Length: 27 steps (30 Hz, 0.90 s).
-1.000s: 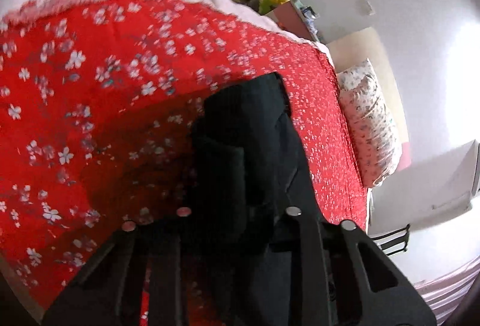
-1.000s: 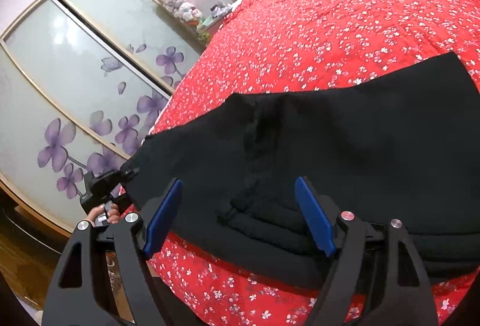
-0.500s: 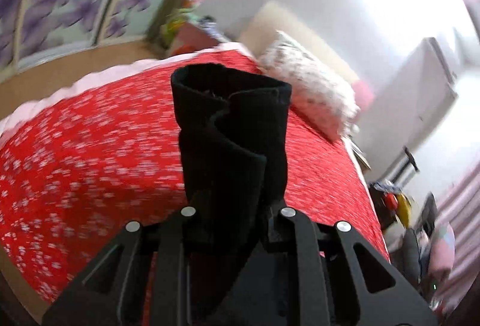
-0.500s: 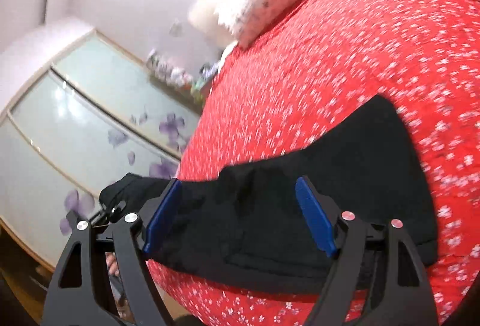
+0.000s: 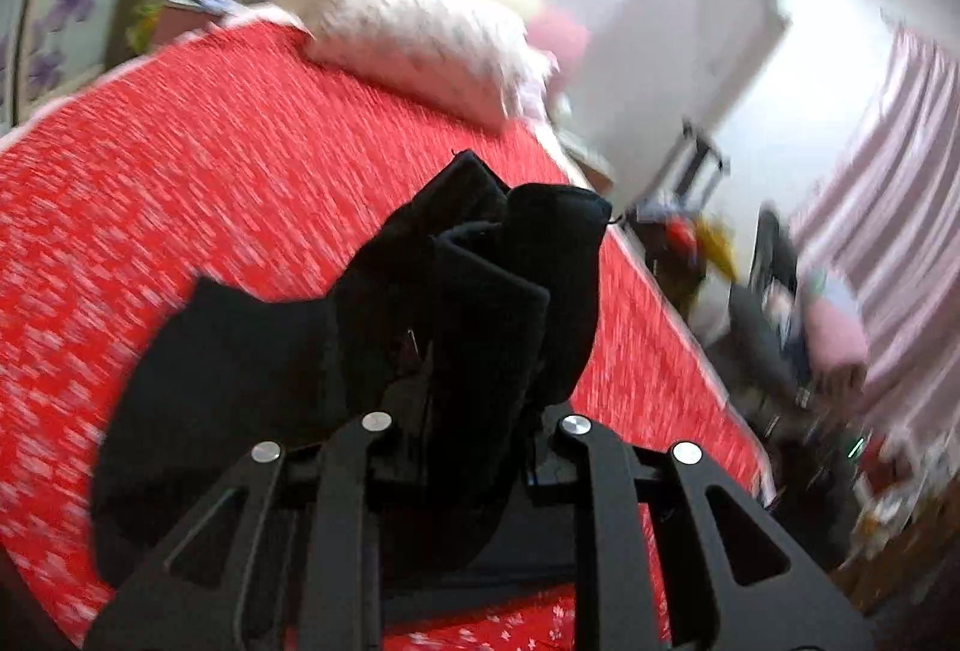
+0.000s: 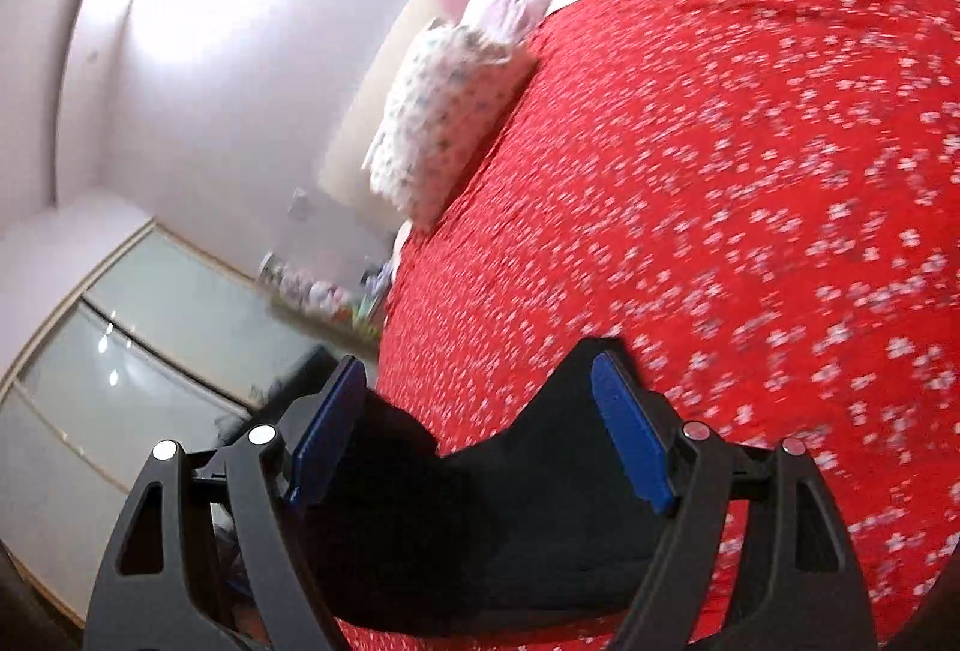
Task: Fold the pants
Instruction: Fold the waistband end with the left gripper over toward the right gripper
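The black pants point(image 5: 240, 351) lie on a red flowered bedspread point(image 5: 180, 159). My left gripper point(image 5: 471, 411) is shut on a bunched end of the pants point(image 5: 498, 267) and holds it up above the bed. In the right wrist view the pants point(image 6: 510, 501) fill the bottom between the blue pads point(image 6: 630, 441) of my right gripper point(image 6: 480, 441), whose jaws stand wide apart and hold nothing.
A white flowered pillow point(image 5: 420, 39) lies at the head of the bed and also shows in the right wrist view point(image 6: 444, 111). Sliding wardrobe doors point(image 6: 120, 381) stand to the left. Clutter and pink curtains point(image 5: 888, 207) are beyond the bed's right edge.
My left gripper has lifted the pants end up off the bed and swung toward the pillow side. The right wrist view has tilted up, and the pants now sit lower in it.
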Each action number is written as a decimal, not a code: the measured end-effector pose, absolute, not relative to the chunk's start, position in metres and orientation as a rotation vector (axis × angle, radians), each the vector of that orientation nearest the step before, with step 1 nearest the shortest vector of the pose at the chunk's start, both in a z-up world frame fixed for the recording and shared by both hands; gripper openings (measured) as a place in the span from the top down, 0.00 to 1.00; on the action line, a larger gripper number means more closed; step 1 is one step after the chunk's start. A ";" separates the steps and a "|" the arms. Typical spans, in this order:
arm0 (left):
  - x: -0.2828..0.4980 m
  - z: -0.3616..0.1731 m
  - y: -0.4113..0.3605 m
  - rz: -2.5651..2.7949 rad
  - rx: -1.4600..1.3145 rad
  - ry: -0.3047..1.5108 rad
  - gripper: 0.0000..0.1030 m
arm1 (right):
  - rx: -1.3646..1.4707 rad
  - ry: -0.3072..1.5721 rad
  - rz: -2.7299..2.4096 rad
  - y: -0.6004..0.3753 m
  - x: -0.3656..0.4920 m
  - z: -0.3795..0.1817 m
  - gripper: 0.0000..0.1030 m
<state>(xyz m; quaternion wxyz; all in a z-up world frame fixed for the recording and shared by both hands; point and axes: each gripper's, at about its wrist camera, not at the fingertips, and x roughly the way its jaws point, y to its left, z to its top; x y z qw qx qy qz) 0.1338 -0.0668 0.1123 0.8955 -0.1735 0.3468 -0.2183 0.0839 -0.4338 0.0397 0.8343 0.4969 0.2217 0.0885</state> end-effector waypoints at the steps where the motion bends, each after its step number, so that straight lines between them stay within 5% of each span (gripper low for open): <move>1: 0.135 0.097 -0.086 -0.456 -0.333 0.757 0.81 | 1.060 0.471 0.178 -0.437 0.083 0.038 0.23; 6: 0.133 0.011 -0.156 -0.427 -0.129 0.934 0.81 | 1.075 0.501 0.168 -0.447 0.082 0.028 0.23; 21: 0.104 0.021 -0.208 -0.406 0.053 0.804 0.80 | 1.049 0.492 0.156 -0.450 0.081 0.033 0.23; 25: 0.093 0.007 -0.232 -0.370 0.302 0.786 0.67 | 1.003 0.487 0.128 -0.447 0.081 0.037 0.23; 27: 0.080 0.008 -0.238 -0.374 0.368 0.737 0.41 | 0.998 0.490 0.133 -0.446 0.082 0.036 0.23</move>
